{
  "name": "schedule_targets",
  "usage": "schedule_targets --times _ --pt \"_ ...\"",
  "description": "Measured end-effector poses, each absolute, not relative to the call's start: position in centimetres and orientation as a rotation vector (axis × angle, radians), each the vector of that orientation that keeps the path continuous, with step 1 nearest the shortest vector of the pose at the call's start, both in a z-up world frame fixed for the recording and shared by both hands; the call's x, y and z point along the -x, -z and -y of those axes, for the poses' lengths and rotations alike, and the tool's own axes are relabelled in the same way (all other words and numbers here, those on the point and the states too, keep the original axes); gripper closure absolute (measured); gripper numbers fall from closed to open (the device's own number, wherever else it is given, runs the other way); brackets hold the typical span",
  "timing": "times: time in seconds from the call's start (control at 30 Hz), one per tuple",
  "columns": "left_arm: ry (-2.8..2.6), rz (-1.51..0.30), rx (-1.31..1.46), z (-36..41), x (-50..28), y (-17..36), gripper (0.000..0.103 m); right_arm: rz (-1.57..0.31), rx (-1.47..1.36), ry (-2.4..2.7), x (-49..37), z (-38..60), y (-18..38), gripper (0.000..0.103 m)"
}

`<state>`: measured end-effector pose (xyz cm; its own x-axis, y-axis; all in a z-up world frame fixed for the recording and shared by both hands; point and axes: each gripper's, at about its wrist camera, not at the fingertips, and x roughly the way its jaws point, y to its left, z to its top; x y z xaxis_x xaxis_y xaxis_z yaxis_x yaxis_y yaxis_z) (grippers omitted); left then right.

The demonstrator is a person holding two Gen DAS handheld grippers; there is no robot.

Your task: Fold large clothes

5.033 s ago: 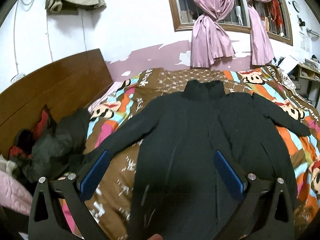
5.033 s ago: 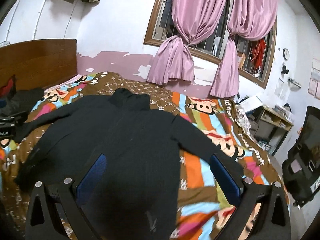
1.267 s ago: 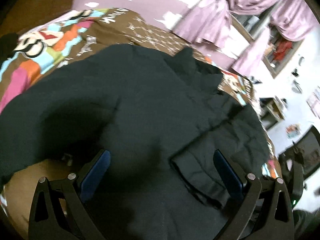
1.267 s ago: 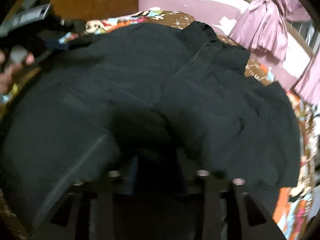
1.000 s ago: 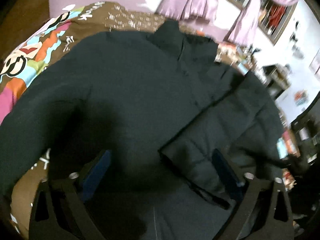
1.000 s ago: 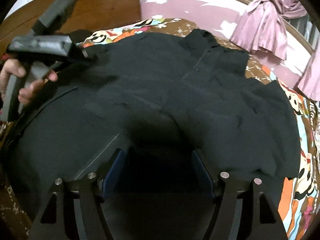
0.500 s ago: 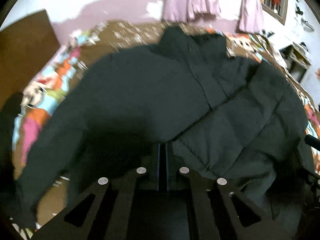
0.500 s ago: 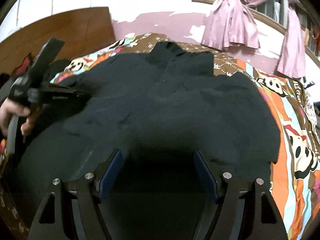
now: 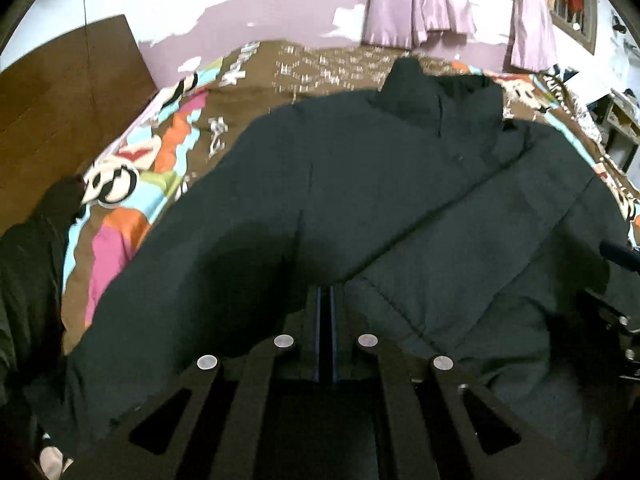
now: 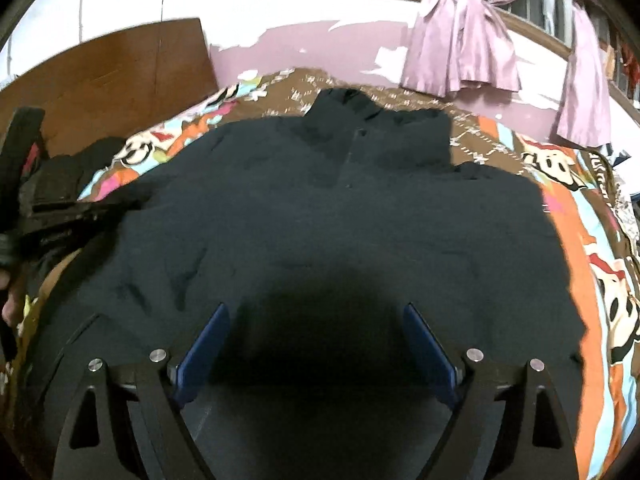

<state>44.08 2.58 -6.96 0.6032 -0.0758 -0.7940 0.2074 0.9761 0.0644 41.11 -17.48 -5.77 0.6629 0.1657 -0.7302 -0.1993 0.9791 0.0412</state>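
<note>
Both tongs hang over a black padded jacket (image 9: pixel 400 200) spread across the bed: the left gripper (image 9: pixel 325 300) has its blue pads pressed together with nothing visibly pinched, while the right gripper (image 10: pixel 316 344) has just been opening, its jaws now wide apart and empty above the cloth. The jacket lies collar toward the far wall, on a bright cartoon-print bedspread (image 9: pixel 132 184), its right sleeve folded across the body and its left sleeve trailing toward the near left. Judging from this, the thick quilted shell could spring back open, or a closed gripper could slide off the smooth fabric. The padding looks puffy, stitched in broad soft channels.
</note>
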Motion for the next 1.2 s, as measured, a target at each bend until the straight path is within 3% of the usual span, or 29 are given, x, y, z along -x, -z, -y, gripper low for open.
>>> schedule_targets --times 0.1,0.33,0.47,0.63,0.73,1.0,1.2 --pt "0.173 -0.922 -0.138 -3.2 -44.4 7.9 0.101 -0.865 0.048 -0.19 -42.7 16.5 7.5 0.02" --pt "0.24 -0.911 -0.071 -4.4 -43.9 7.8 0.098 -0.947 0.071 -0.153 -44.6 15.8 10.9 0.017" --pt "0.263 -0.934 0.026 -6.2 -43.2 7.0 0.09 -0.98 0.085 -0.143 -45.1 15.6 11.5 0.015" --pt "0.218 -0.907 0.124 -9.7 -41.3 5.4 0.051 -1.01 0.077 -0.143 -45.5 15.4 12.0 0.008" --pt "0.135 -0.903 0.273 -13.0 -39.7 5.0 0.04 -1.0 0.075 -0.148 -45.4 15.3 12.1 0.002" --pt "-0.148 -0.97 0.672 -21.0 -36.4 7.0 0.036 -0.987 0.063 -0.136 -45.3 15.0 12.0 0.0" --pt "-0.436 -0.878 0.813 -28.6 -33.1 8.3 0.036 -0.878 0.054 -0.111 -44.3 14.8 10.1 0.0"
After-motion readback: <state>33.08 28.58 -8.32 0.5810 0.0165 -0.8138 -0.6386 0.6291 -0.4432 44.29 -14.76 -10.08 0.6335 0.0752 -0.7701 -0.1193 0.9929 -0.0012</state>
